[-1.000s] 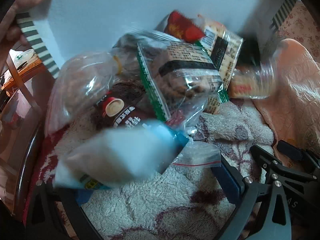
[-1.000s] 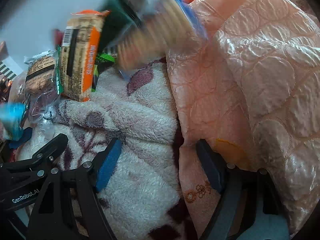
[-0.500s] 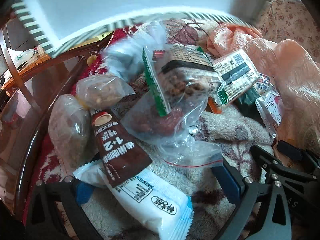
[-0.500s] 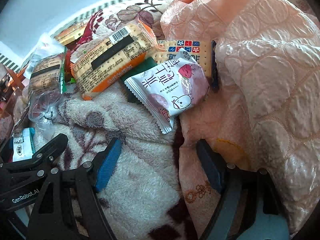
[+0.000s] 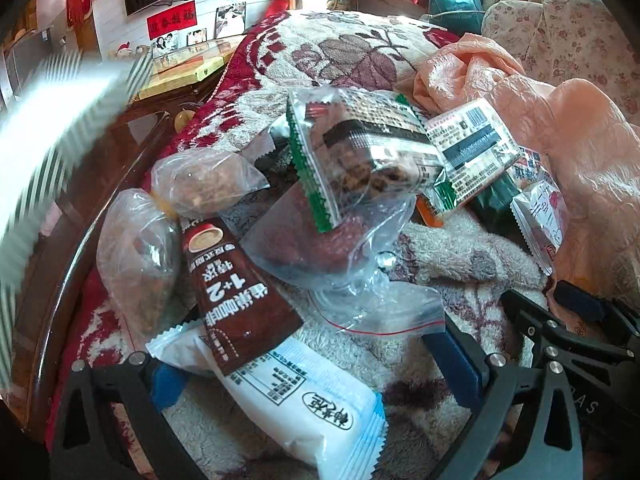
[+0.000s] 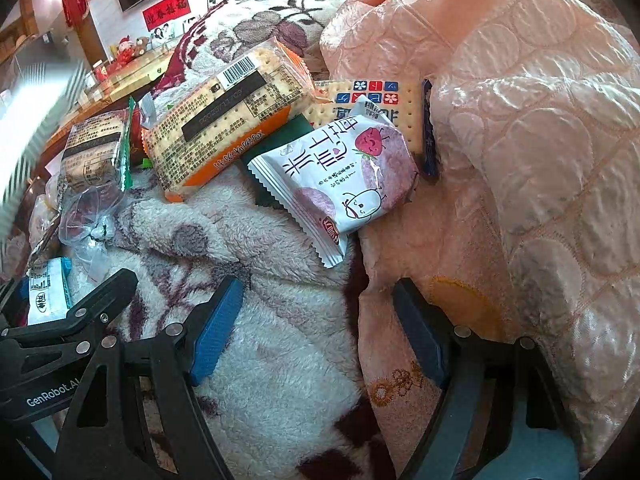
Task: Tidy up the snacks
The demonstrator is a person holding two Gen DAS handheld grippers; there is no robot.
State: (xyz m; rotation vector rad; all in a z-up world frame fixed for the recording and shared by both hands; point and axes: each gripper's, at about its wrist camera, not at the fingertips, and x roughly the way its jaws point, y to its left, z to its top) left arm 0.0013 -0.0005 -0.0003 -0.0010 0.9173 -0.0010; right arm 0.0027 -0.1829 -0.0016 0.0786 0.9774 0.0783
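Snack packets lie heaped on a fluffy floral blanket [image 5: 460,252]. Between the fingers of my open left gripper [image 5: 312,364] lies a white packet with a blue edge [image 5: 304,396], and a brown coffee sachet [image 5: 236,300] overlaps it. Behind them are two clear nut bags [image 5: 200,176], a zip bag of red fruit [image 5: 320,240], a green-edged packet [image 5: 360,152] and an orange cracker pack [image 6: 224,120]. A white strawberry packet [image 6: 340,176] rests on a square cracker pack [image 6: 372,96]. My right gripper [image 6: 320,320] is open over bare blanket, holding nothing.
A peach quilt [image 6: 520,160] is bunched up along the right of the pile. A blurred white box with striped edges [image 5: 48,120] is at the far left, above a dark wooden table rim [image 5: 60,248]. Shelves, photos and a TV stand at the back.
The white striped box that was tipped over the blanket has swung away to the left. The snacks that fell from it now lie still. Neither gripper has moved.
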